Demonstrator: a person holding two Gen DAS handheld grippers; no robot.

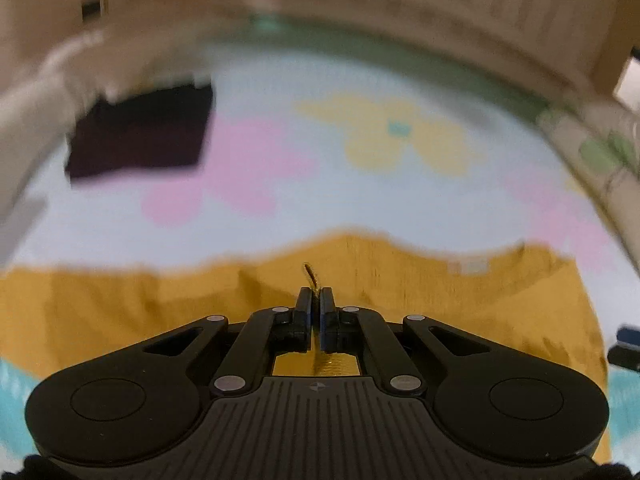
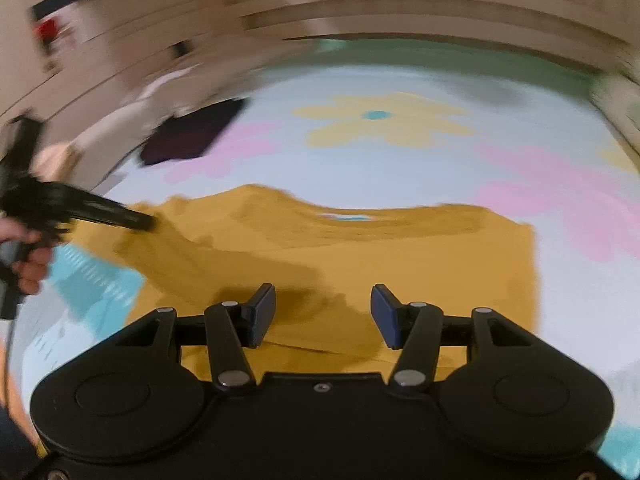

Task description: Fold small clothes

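Shirt point(image 2: 360, 264) spread flat on the bedsheet point(image 2: 400, 160), nearest the cameras, its far edge toward the middle of the sheet. Folded garment point(image 1: 140, 132) lies on the sheet well beyond the shirt, at the far left, close to the bed's edge. Left gripper point(image 1: 316, 296) sits over the shirt's left part, a pinch of shirt cloth between its fingers. Right gripper point(image 2: 323, 312) hangs above the shirt's near edge, to the right of the left one. Wall runs behind the bed.
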